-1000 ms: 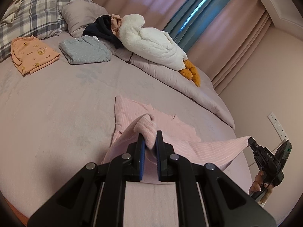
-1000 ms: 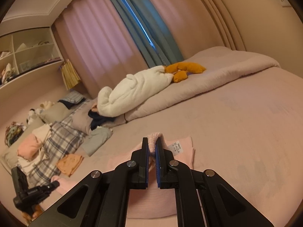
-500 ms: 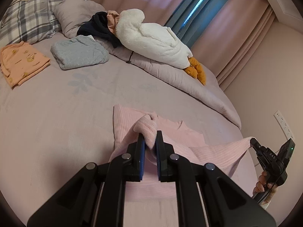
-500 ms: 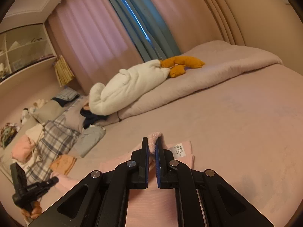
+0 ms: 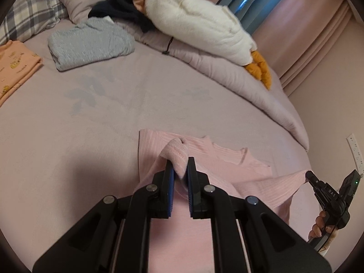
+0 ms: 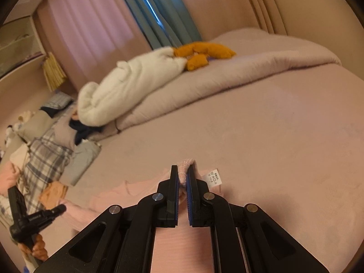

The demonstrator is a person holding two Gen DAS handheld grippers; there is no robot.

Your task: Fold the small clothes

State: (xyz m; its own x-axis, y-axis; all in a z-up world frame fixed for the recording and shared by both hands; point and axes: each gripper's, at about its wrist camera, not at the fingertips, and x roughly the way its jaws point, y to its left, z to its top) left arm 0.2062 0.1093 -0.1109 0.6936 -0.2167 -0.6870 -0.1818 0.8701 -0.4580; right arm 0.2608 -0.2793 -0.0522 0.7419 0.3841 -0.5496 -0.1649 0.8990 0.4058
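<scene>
Pink ribbed top (image 5: 227, 177), lower centre of frame on the bed (image 5: 113, 113), is only partly folded, one edge pinched up by clenched left tongs (image 5: 180, 170), another by clenched right tongs (image 6: 182, 176); grey folded garment (image 5: 91, 43) and orange folded garment (image 5: 16, 63) are already done at upper left.

A pink ribbed garment (image 5: 241, 173) lies partly lifted on the bed, two bunched edges raised, white care label showing.
</scene>
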